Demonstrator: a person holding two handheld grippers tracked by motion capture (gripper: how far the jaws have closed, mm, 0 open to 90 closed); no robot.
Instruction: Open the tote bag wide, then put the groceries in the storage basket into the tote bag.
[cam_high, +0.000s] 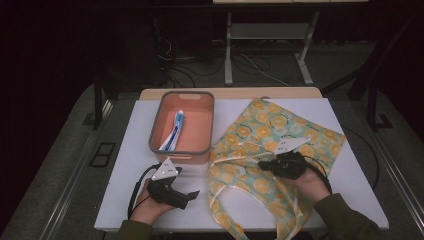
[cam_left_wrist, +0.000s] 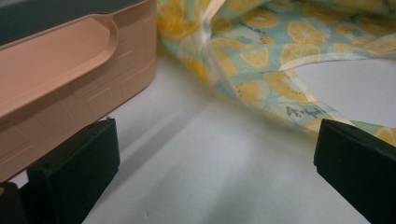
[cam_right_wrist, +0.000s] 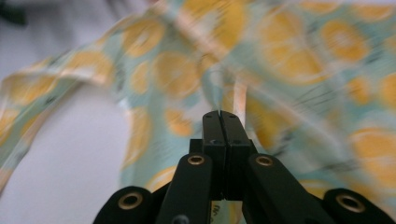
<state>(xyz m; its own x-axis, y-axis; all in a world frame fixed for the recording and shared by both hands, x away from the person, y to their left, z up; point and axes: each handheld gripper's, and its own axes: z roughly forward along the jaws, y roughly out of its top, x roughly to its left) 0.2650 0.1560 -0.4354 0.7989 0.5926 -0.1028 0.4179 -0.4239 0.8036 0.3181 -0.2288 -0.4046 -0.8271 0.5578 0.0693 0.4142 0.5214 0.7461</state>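
My right gripper (cam_right_wrist: 219, 114) is clamped on a fold of the lemon-print bag (cam_high: 272, 132) lying right of the pink bin (cam_high: 205, 142). My left gripper (cam_high: 187, 197) waits wide open, empty. The toothpaste tube (cam_high: 176, 127) isn't bagged yet, by my judgement.

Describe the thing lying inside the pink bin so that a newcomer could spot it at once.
Start at the white table and find the pink bin with a grey rim at its back left, beside the lemon-print bag. Inside lies a blue and white tube, slanted along the bin's floor. It is the bin's one item, and the one blue thing on the table.
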